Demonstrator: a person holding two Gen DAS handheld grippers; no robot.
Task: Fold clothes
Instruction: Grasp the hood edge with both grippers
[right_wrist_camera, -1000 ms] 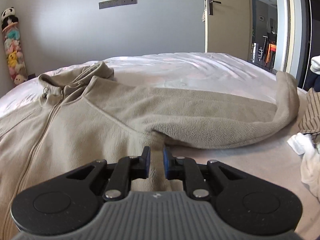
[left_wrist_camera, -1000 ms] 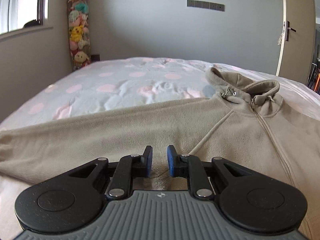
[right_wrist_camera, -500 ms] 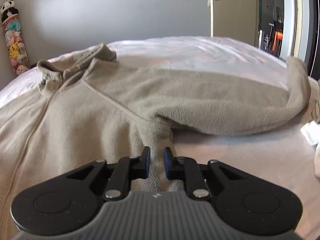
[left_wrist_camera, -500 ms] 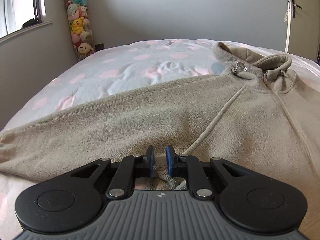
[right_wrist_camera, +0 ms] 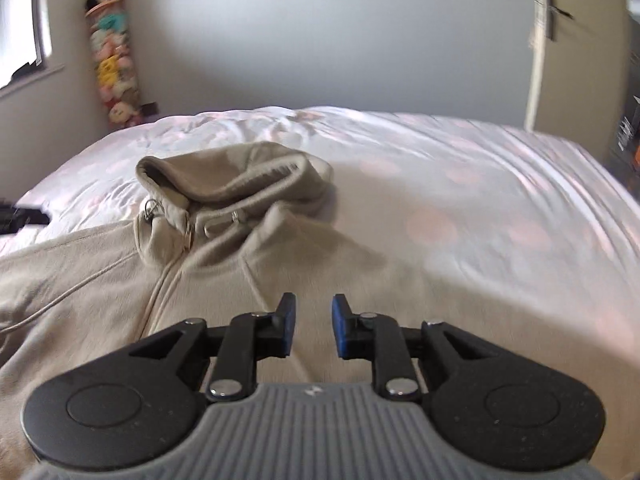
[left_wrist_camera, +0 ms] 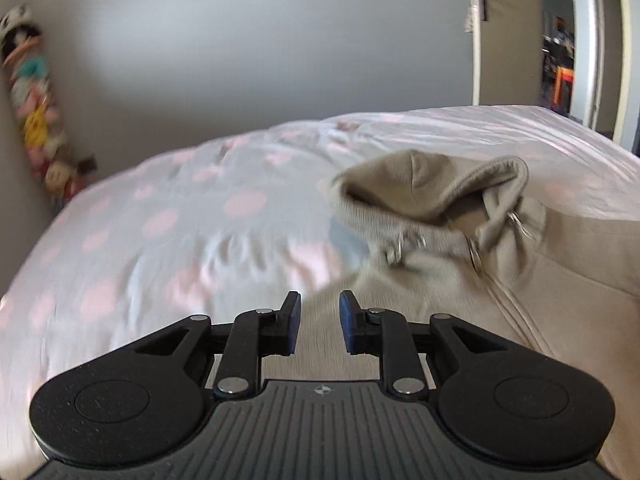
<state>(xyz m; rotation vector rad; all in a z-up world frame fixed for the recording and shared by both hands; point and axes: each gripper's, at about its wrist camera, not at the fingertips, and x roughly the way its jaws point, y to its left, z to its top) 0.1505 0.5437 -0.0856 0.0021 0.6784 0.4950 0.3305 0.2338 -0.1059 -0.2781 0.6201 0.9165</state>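
Observation:
A beige fleece hooded jacket point(left_wrist_camera: 560, 280) lies front up on the bed, zipper point(right_wrist_camera: 164, 292) closed and hood point(left_wrist_camera: 432, 188) bunched at the far end. My left gripper point(left_wrist_camera: 320, 318) hovers over the jacket's left shoulder edge, where the fleece meets the sheet. Its jaws are opening and the pads press on nothing. In the right wrist view the jacket point(right_wrist_camera: 100, 280) fills the left, its hood point(right_wrist_camera: 232, 176) beyond. My right gripper point(right_wrist_camera: 314, 326) hangs over the right shoulder, jaws opening too, with only fleece lying below the gap. Both sleeves are out of view.
The bed point(left_wrist_camera: 160, 220) has a pale sheet with pink dots and stretches bare on the right point(right_wrist_camera: 480, 200). A tall column of plush toys point(right_wrist_camera: 112, 68) stands in the far left corner. A door point(left_wrist_camera: 512, 40) stands open at the right.
Both grippers have travelled forward from the armpit area up to the shoulders near the hood. Their pads, nearly together before, now stand apart. The spread sleeves have left both views.

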